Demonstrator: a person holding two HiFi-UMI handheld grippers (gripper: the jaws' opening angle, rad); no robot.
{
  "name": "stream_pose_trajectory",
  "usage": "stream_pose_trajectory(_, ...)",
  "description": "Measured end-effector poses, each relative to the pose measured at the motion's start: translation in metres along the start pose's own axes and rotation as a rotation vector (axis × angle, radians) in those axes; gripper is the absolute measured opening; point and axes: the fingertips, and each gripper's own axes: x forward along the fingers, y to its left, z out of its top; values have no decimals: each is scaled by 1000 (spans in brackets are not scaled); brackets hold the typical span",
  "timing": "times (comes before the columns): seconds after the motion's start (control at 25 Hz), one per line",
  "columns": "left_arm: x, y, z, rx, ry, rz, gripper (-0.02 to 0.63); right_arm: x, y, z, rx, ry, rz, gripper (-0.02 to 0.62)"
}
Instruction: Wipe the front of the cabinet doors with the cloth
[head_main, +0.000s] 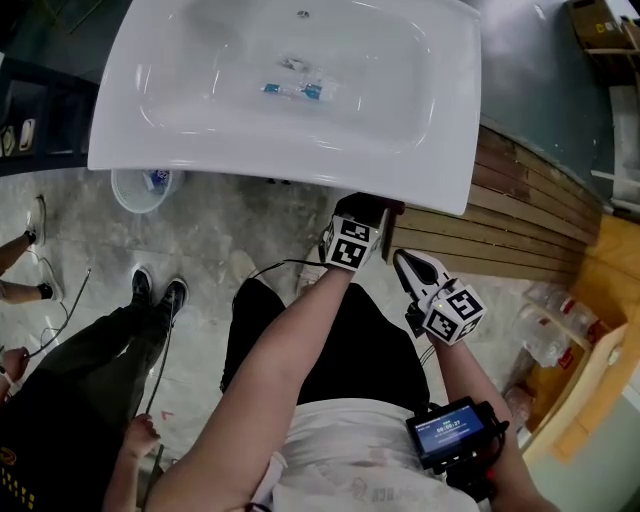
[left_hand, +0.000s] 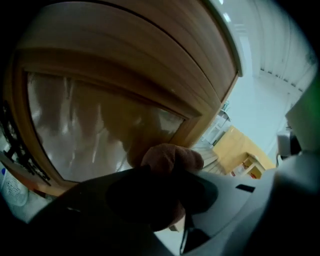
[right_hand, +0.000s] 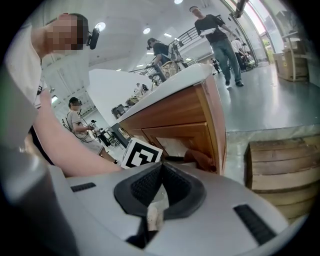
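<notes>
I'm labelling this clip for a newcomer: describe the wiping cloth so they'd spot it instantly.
Find the white sink; under it stands the wooden cabinet. At its door with the pale panel, the left tongs pinch the cloth: a soft, bunched reddish-brown lump, unlike the hard, flat wood around it.

Your cloth is a brown, bunched wad. It is clamped between the jaws of the left gripper, and its rounded end sticks out past them. The cloth lies at the door, near a corner of the door's pale, glossy panel. The panel is set in a wood frame.
</notes>
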Motion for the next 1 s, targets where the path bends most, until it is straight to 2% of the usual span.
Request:
stream_pose_trajectory(0.28, -34, 82, -17, -64, 1, 158, 135, 12, 10, 8, -21, -3, 3, 14)
stream_pose_trajectory(0.44, -61, 137, -35, -149, -13, 286, 135, 18, 13, 6, -23, 2, 14, 14)
stream_pose_trajectory(0.68, -85, 189, -63, -165, 21, 402, 135, 23, 9, -3, -14, -1, 25, 14)
stream_pose_trajectory(0.76, -82, 195, -65, -162, 21, 400, 135, 22, 6, -6, -7, -1, 22, 13)
stream_pose_trajectory(1.0, -24, 146, -75, -107, 74, 220, 135, 14, -14, -16, 15, -13, -3, 14)
